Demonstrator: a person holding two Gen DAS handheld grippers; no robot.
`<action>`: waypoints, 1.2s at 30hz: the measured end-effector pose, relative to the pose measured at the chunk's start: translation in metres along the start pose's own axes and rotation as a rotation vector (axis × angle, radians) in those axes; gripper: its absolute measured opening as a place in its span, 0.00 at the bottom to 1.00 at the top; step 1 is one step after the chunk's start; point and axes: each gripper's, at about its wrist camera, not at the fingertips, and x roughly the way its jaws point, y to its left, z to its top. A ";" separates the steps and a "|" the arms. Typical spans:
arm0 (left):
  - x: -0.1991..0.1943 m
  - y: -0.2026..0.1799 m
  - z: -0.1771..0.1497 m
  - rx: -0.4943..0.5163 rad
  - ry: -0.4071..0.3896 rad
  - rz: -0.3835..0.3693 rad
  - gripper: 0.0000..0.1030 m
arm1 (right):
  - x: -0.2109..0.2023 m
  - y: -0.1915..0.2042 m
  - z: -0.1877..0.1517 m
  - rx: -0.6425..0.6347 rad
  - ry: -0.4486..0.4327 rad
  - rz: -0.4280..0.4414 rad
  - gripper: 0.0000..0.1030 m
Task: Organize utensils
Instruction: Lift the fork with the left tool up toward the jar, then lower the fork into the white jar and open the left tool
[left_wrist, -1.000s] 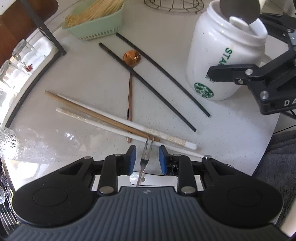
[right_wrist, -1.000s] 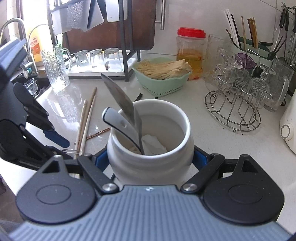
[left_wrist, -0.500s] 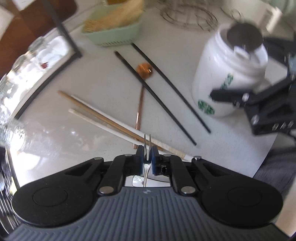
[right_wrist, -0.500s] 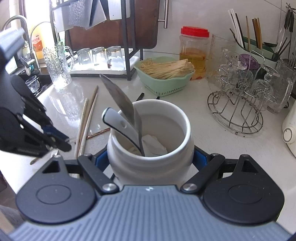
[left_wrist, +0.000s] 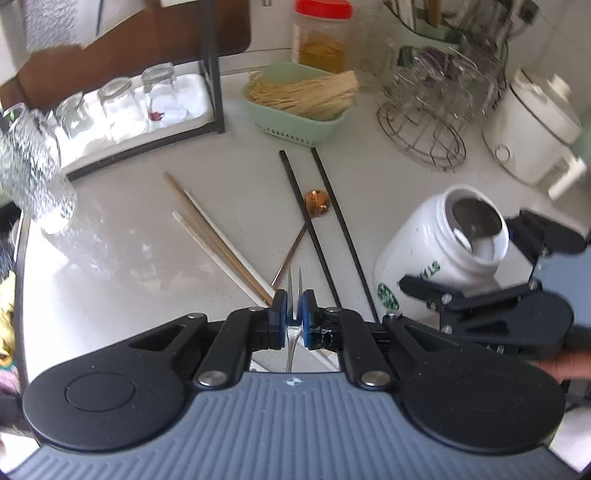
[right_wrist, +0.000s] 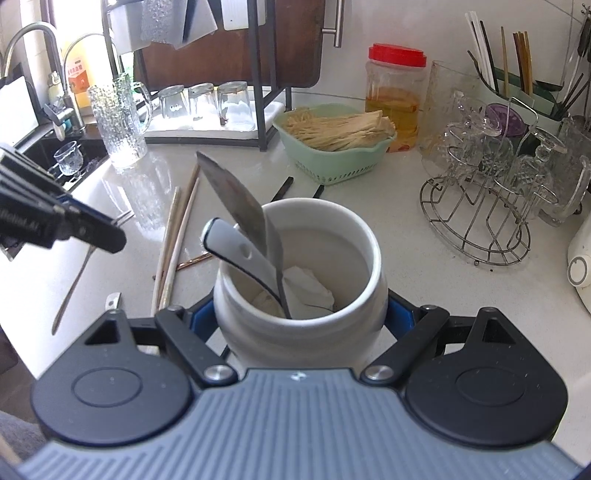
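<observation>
My left gripper (left_wrist: 294, 303) is shut on a small two-tine metal fork (left_wrist: 295, 284), tines pointing forward, lifted above the counter. From the right wrist view that left gripper (right_wrist: 110, 236) hangs at the left with the fork's handle (right_wrist: 74, 280) slanting down. My right gripper (right_wrist: 300, 315) is shut on a white logo jar (right_wrist: 295, 343) holding a knife (right_wrist: 236, 199) and a grey-handled utensil (right_wrist: 236, 251). The jar (left_wrist: 424, 266) leans at the right. On the counter lie black chopsticks (left_wrist: 314, 229), a copper spoon (left_wrist: 316, 198) and pale chopsticks (left_wrist: 218, 240).
A green basket of sticks (left_wrist: 299, 99) and a red-lidded jar (left_wrist: 321, 33) stand at the back. A wire rack of glasses (left_wrist: 424, 122) and a white cooker (left_wrist: 532, 125) fill the back right. Upturned glasses (left_wrist: 122, 103) and a textured mug (left_wrist: 33, 173) stand left, near a sink (right_wrist: 55, 155).
My left gripper's jaws closed on the fork and it rose off the counter, rolling and tipping upward. The right gripper and the jar stayed in place.
</observation>
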 end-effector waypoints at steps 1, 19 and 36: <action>0.001 0.001 0.002 -0.015 -0.003 -0.001 0.09 | 0.000 0.000 0.000 0.004 0.000 -0.001 0.88; -0.043 -0.017 0.054 -0.031 -0.224 -0.065 0.09 | -0.002 0.006 -0.002 0.013 -0.005 -0.012 0.88; -0.067 -0.069 0.112 0.051 -0.350 -0.154 0.09 | -0.001 0.008 -0.004 0.009 -0.031 -0.002 0.88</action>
